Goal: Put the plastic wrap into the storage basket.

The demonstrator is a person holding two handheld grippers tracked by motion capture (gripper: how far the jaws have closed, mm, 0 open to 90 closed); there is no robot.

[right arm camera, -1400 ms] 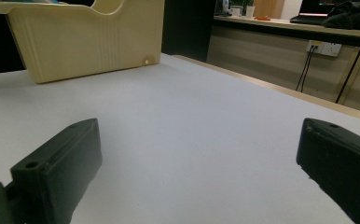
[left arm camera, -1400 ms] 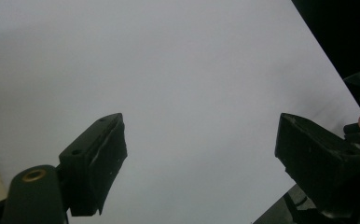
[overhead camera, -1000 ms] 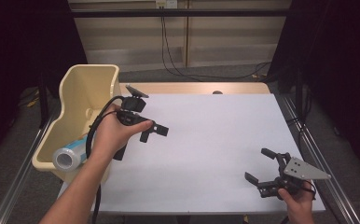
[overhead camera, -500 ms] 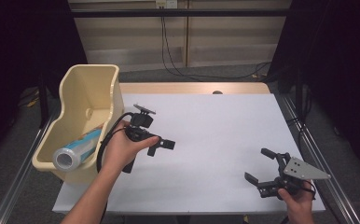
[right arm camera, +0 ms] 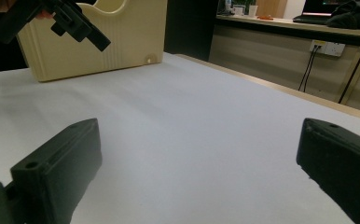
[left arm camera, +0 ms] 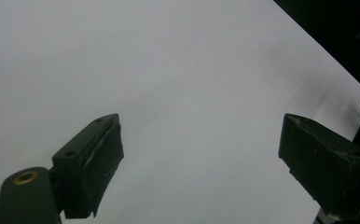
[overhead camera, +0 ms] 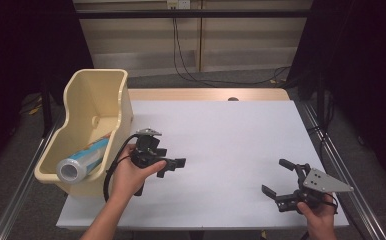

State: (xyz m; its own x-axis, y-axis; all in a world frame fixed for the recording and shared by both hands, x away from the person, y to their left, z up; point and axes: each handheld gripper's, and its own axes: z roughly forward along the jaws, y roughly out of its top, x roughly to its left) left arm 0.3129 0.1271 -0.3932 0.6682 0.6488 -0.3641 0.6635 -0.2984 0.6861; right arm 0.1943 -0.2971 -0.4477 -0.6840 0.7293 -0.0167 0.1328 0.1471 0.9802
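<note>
A: Starting at the near edge, the right gripper (overhead camera: 287, 181) sits low by the near right corner of the worktop (overhead camera: 231, 130), jaws spread wide, nothing between them.

B: And in the right gripper view it's bare white sheet between those jaws, running to the far edge.

A: Over to the near left now. The left gripper (overhead camera: 173, 165) is in the person's left hand (overhead camera: 131, 172), just right of the bin (overhead camera: 88, 100). Its jaws have just been opening, and they stand apart with nothing in them.

B: The left gripper view agrees: two black jaws well apart, plain white surface under them, and the right edge of the sheet cutting across the top right corner.

A: The thing nearest that hand is the roll (overhead camera: 83, 159). It lies tilted inside the cream bin, its open end toward the near wall, its far end deeper in.

B: The bin stands on the left edge of the worktop, its tall back wall at the far side, its lower rim toward us.

A: Between the two grippers is open white surface, well apart from any edge.

B: Farther back, the sheet ends on a wooden strip along the far edge. Beyond it cables (overhead camera: 186, 55) hang down against the wall.
</note>
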